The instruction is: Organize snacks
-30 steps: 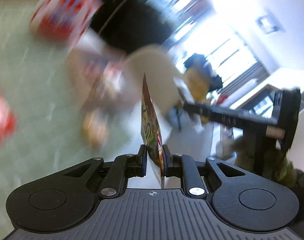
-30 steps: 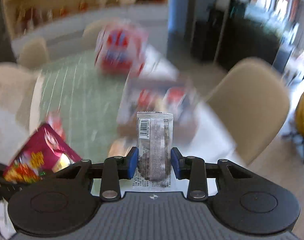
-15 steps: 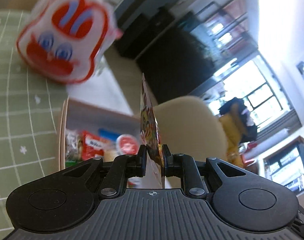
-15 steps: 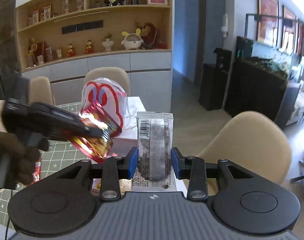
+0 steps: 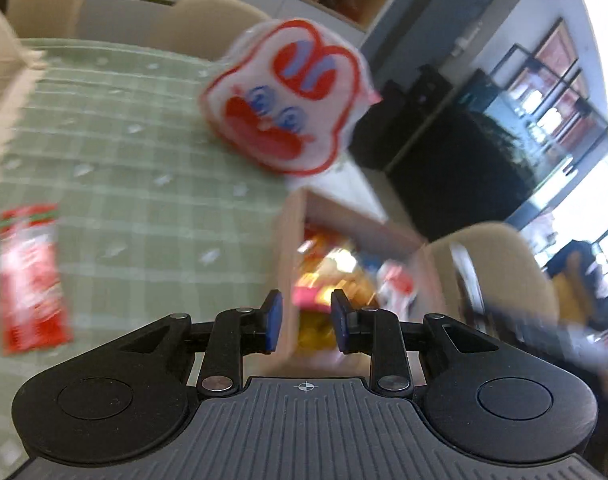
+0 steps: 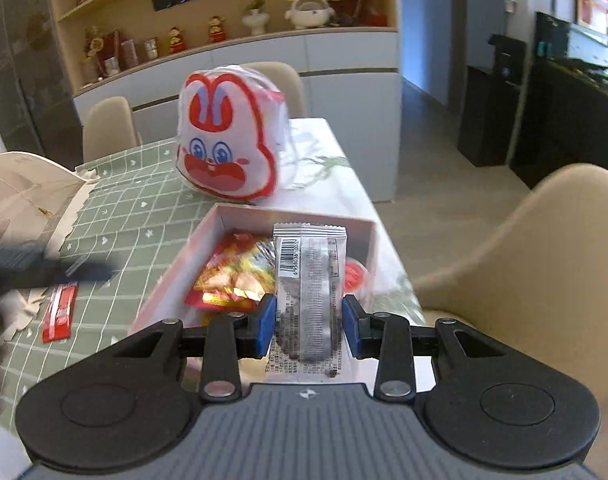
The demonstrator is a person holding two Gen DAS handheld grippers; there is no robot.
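My right gripper [image 6: 308, 320] is shut on a silvery packet with a barcode [image 6: 309, 280], held upright above the near end of a shallow pale box [image 6: 220, 216]. Inside the box lie a red and yellow snack packet [image 6: 232, 276] and a red round item [image 6: 353, 276]. My left gripper [image 5: 305, 316] hovers over the box's near left wall [image 5: 290, 248]; its jaws are opening with nothing between them. The snacks in the box [image 5: 327, 276] look blurred in the left wrist view. A red stick packet [image 5: 30, 276] lies on the green checked cloth [image 5: 124, 160], also seen as the red stick packet [image 6: 60, 312] left of the box.
A white and red rabbit-face bag [image 6: 228, 140] stands just behind the box. A beige chair [image 6: 523, 260] is at the table's right edge. Crumpled white paper [image 6: 20, 184] lies at the left, and more chairs and a shelf unit stand behind the table.
My left gripper has let go of the red and yellow packet, which now lies in the box, and has swung left. My right gripper came down over the box with its packet.
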